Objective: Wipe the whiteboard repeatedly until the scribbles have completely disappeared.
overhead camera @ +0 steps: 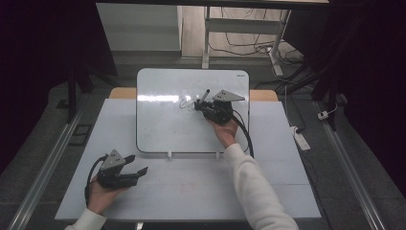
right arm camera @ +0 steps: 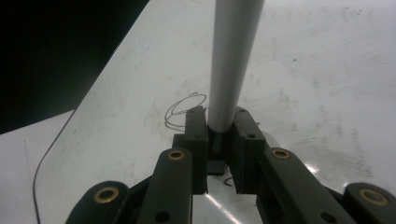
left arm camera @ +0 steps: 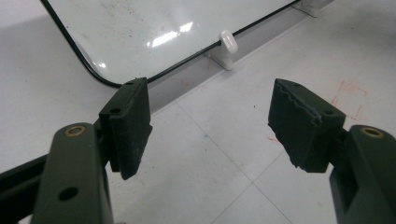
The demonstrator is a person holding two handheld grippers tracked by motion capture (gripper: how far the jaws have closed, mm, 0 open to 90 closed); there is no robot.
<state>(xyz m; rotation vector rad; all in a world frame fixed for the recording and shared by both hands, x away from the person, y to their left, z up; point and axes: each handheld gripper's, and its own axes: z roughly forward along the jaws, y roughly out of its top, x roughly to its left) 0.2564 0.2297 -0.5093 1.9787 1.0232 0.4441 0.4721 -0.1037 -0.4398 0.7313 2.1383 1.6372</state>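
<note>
Right gripper view has the right gripper (right arm camera: pixel 219 140) clamped on a slim grey marker pen (right arm camera: pixel 233 56), its barrel rising toward twelve o'clock from between the jaws, the tip hidden below them over the glossy white whiteboard (right arm camera: pixel 317 70). Just at ten o'clock of the jaws lies a thin looping scribble (right arm camera: pixel 184 107). Drawing well probably calls for light, even pressure and a steady wrist. On the pale worktop (overhead camera: pixel 191 191), the left gripper (overhead camera: pixel 136 165) rests at seven o'clock of the board, jaws wide and empty.
</note>
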